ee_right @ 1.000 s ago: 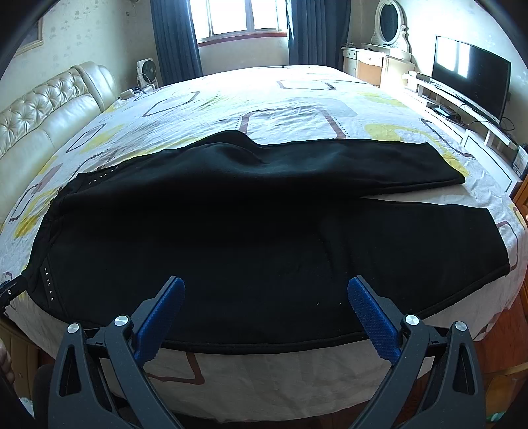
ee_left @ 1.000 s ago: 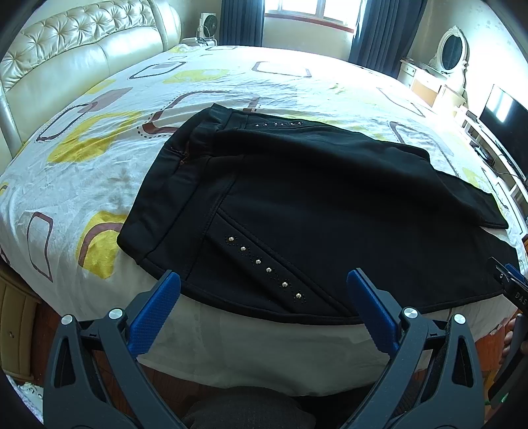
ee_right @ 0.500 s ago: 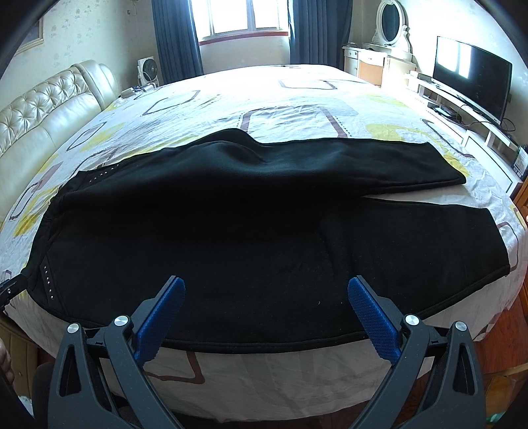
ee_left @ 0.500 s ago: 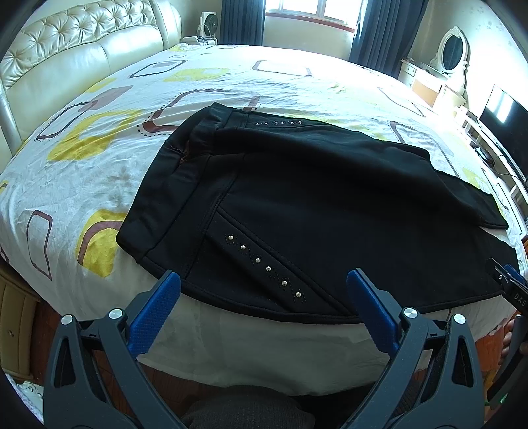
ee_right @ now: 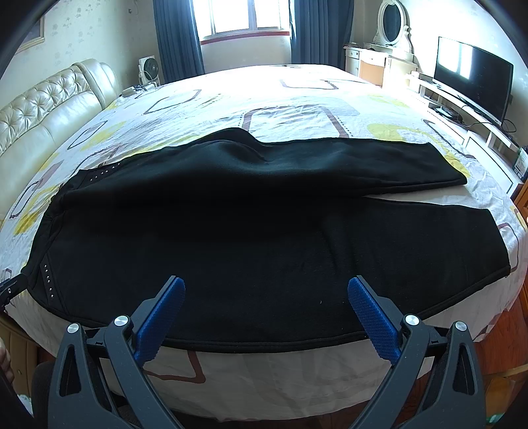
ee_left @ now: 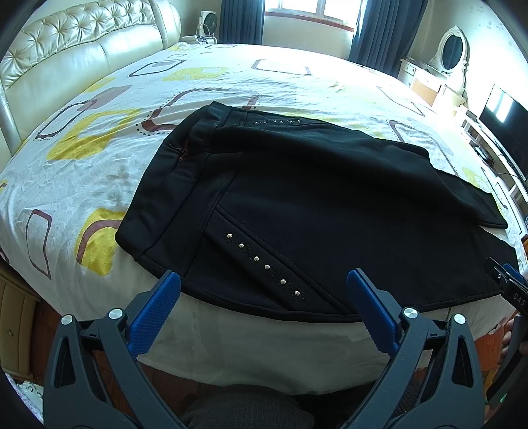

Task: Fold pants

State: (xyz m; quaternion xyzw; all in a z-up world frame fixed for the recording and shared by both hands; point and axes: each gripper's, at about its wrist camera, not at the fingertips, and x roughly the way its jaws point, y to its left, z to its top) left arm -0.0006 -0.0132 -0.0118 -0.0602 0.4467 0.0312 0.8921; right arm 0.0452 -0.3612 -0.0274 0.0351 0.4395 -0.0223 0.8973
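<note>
Black pants [ee_left: 313, 204] lie flat across the near part of the bed, waistband to the left, legs running right. A row of metal studs [ee_left: 264, 264] marks the near pocket. In the right wrist view the pants [ee_right: 264, 237] show both legs, the far leg lying partly over the near one. My left gripper [ee_left: 262, 290] is open and empty, just short of the near hem by the studs. My right gripper [ee_right: 265, 297] is open and empty, over the near edge of the near leg. The right gripper's tip shows at the right edge of the left wrist view [ee_left: 510, 280].
The bed sheet [ee_left: 99, 158] is white with yellow and brown shapes. A cream tufted headboard [ee_left: 76, 56] stands at the left. A television [ee_right: 472, 79] and a low stand are at the right, a vanity mirror [ee_right: 392, 23] at the back. The bed edge [ee_right: 264, 373] drops off near me.
Both grippers have edged slightly forward toward the pants' near edge. The pants have not moved and both grippers stay open.
</note>
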